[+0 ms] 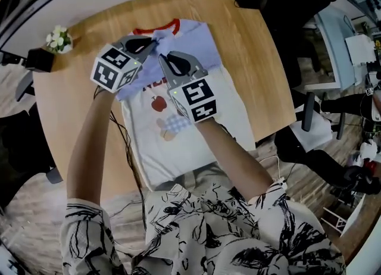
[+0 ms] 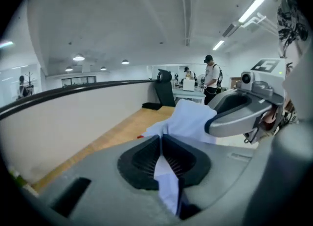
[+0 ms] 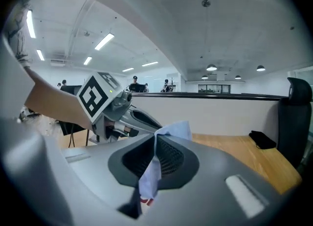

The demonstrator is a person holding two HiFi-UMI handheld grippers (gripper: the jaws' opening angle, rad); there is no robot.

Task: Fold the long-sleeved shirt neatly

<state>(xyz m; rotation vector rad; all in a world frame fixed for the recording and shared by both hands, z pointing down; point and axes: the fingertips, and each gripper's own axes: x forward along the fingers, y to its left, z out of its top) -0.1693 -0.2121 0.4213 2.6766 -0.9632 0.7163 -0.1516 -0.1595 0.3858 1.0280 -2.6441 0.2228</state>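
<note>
A head-mounted camera looked steeply down on a round wooden table [image 1: 256,59]. A long-sleeved shirt [image 1: 178,143] lay spread on it, front up, with its red collar [image 1: 156,29] at the far side and its hem at the near edge, close to the person. The body of the shirt was white with an apple print [image 1: 158,102], and the sleeves were pale blue.

Both grippers hung close together above the chest of the shirt, just below the collar. The left gripper [image 1: 144,46] had its jaws pressed together on a fold of pale blue sleeve fabric [image 1: 199,44]. Its own view showed the cloth pinched between the ribbed pads and trailing out ahead. The right gripper [image 1: 168,61], just beside it, also had its jaws clamped on a thin strip of the same blue cloth.

Blue fabric lay across the upper chest from side to side, so the sleeves appeared to be folded in or partly so. The grippers covered the middle, so it was hard to say whether they held one sleeve or two.

Judging by the layout, the task was at an early stage. The held cloth had yet to be laid flat and let go. The white body lay at full length, with no lengthwise or crosswise fold. A small pot of white flowers [image 1: 58,38] stood at the table's far left, well clear of the shirt.
</note>
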